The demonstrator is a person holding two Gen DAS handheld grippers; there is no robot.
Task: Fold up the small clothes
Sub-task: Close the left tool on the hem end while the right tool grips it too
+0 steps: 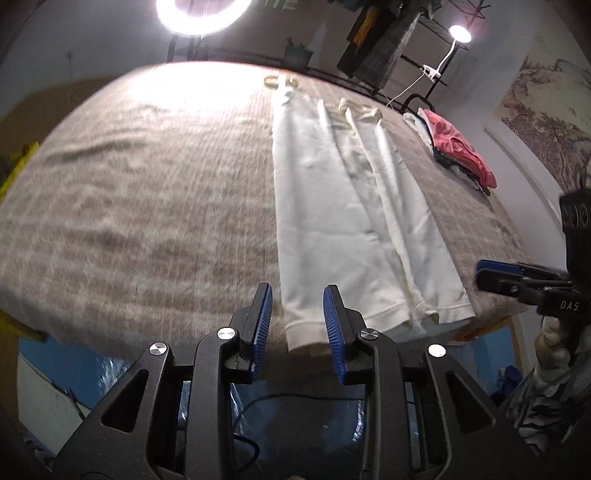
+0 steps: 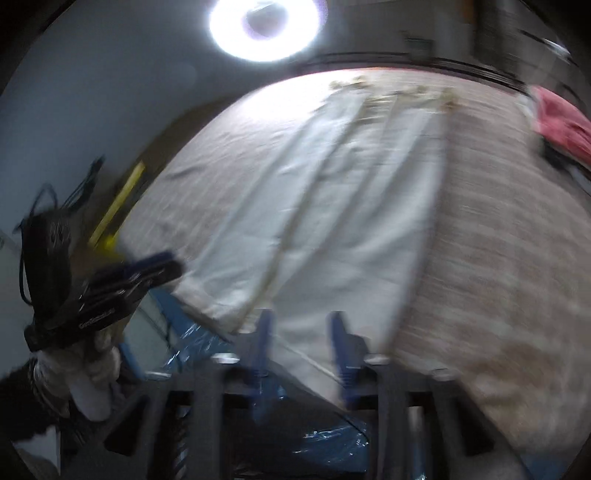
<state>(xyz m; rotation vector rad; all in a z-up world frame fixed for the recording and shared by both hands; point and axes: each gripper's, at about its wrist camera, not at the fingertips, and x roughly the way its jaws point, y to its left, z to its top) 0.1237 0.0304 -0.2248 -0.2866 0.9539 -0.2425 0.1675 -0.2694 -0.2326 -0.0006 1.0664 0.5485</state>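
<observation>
A pair of cream-white trousers lies flat and lengthwise on the grey-brown blanket, waistband far, leg cuffs at the near edge. My left gripper is open, its blue pads either side of the left leg's cuff, which hangs slightly over the edge. The right gripper shows at the right edge of this view. In the blurred right wrist view the trousers lie ahead, and my right gripper is open over the right leg's cuff. The left gripper shows at the left of that view.
A pile of folded clothes with a pink garment on top sits at the blanket's far right; it also shows in the right wrist view. A ring light shines above the far edge. Blue plastic lies below the near edge.
</observation>
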